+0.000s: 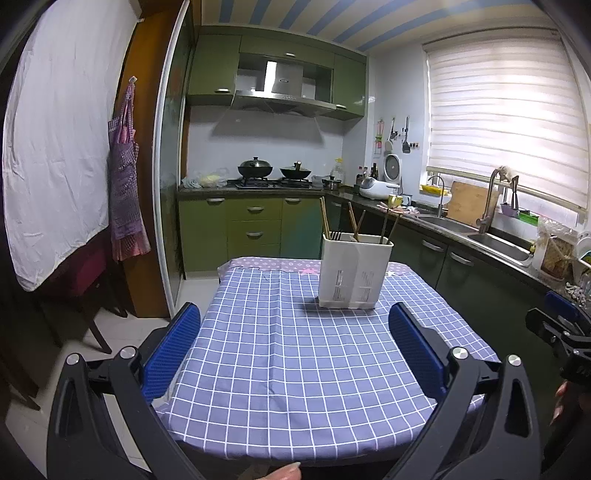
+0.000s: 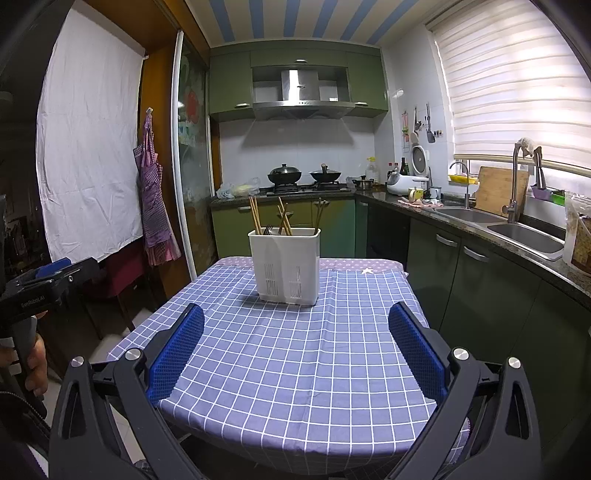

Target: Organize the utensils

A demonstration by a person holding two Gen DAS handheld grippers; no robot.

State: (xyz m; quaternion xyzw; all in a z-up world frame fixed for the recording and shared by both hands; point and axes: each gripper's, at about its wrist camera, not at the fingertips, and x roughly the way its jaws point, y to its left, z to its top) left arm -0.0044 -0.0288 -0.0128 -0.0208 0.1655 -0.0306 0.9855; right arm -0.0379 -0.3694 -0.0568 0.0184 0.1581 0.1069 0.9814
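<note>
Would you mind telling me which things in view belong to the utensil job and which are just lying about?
Belonging to the job:
white utensil holder
wooden chopsticks
dark fork
left gripper, open
right gripper, open

Just lying about:
checked tablecloth
woks
purple apron
cutting board
sink

White utensil holder, blue/white check tablecloth, green cabinets, blue-striped ceiling
</note>
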